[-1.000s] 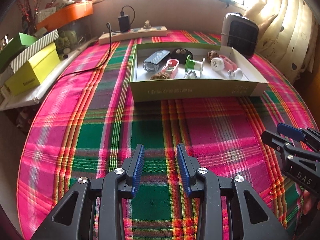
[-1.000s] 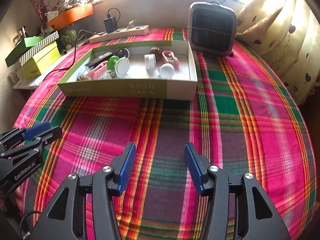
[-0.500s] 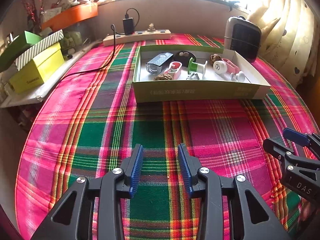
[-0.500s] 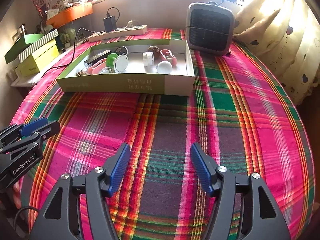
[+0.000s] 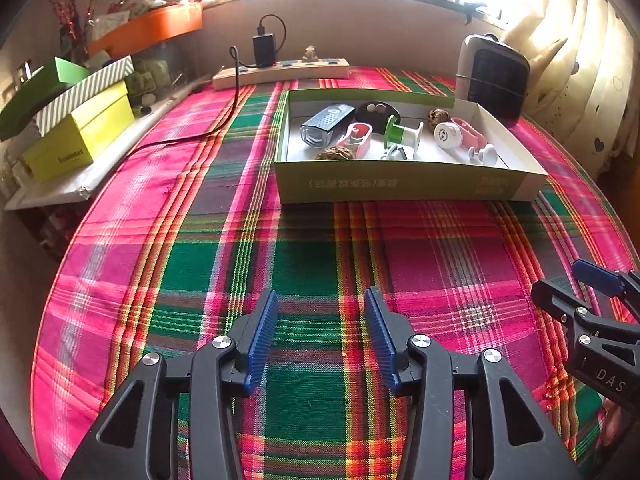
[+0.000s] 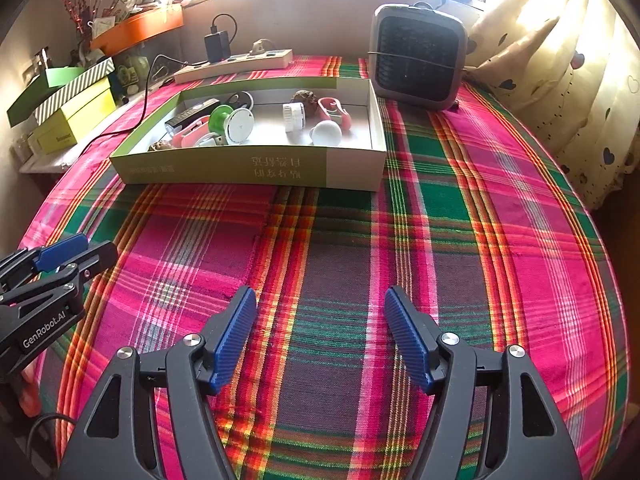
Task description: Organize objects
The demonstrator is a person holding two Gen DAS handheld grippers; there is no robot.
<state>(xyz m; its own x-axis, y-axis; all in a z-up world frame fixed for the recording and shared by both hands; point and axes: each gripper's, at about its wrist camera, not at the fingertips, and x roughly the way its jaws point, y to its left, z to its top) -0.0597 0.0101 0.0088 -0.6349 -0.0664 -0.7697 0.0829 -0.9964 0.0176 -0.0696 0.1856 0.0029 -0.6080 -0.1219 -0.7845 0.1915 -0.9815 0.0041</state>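
Tablecloth (image 5: 304, 240) in pink and green plaid is covering the whole work surface, and you are holding both tools low over its bare near part, well apart from everything else. The shallow green box (image 6: 248, 168) is sitting toward the far side of the cloth, just in front of the grey fan heater (image 6: 418, 64) and the power strip (image 5: 280, 72), and it is acting as the collecting tray: every small item in view is lying inside its walls, none on the cloth. The left gripper (image 5: 318, 336) is pointing at the box with its blue pads parted and nothing between them; the right gripper (image 6: 320, 336) is standing wider apart, equally empty, which suggests you are readying it for a bulky pick. Inside the box, the dark bike light (image 5: 326, 124) is lying at the left end, the green spool (image 6: 228, 120) is lying on its side near the middle, and the white knob (image 6: 326, 132) is resting near the right wall. You are probably deciding whether anything needs rearranging, since the items are crowding together and several are touching; advance slowly so the box wall is not being nudged.
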